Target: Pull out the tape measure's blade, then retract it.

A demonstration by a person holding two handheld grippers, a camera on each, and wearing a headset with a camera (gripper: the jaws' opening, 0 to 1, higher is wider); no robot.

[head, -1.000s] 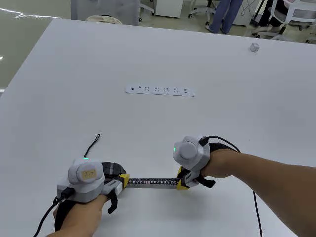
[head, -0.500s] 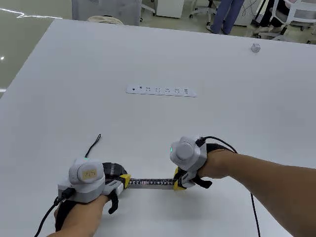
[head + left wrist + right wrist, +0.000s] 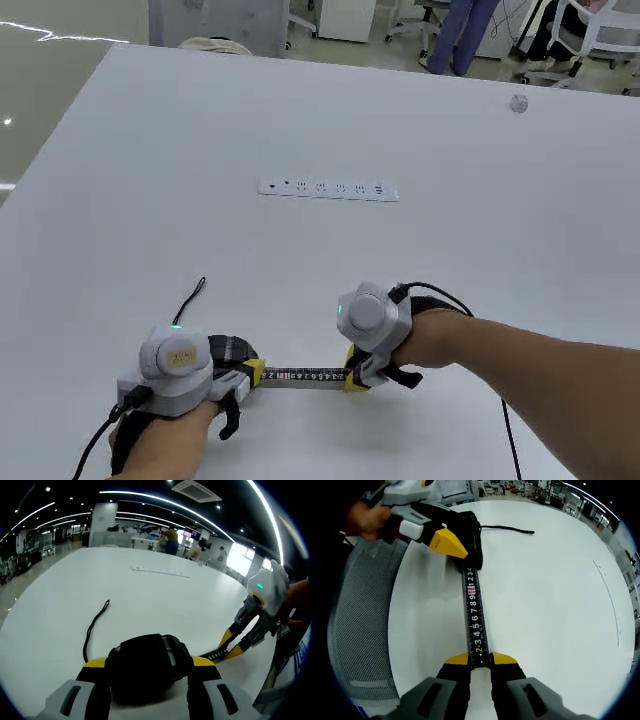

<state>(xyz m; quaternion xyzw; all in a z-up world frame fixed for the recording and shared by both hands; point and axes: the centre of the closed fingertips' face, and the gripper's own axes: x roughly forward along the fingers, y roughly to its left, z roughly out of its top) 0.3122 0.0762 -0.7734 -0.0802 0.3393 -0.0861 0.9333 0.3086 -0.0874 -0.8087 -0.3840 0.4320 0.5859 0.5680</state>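
On the table, left tool clamps black case; right tool seemingly pinches numbered blade.

The black tape measure case sits on the white table at the head view's lower left, its metal blade running right. A white power strip lies behind at frame centre, a thin black cord between.

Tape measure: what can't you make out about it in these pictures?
- The blade tip hook: right gripper view, hidden between the jaws of the right gripper.
- The case markings and lock: left gripper view, dark and blurred; head view, mostly covered by the left gripper.
- The blade numerals: head view, too small.
- The small grey object near the far table edge: head view, too small to identify.
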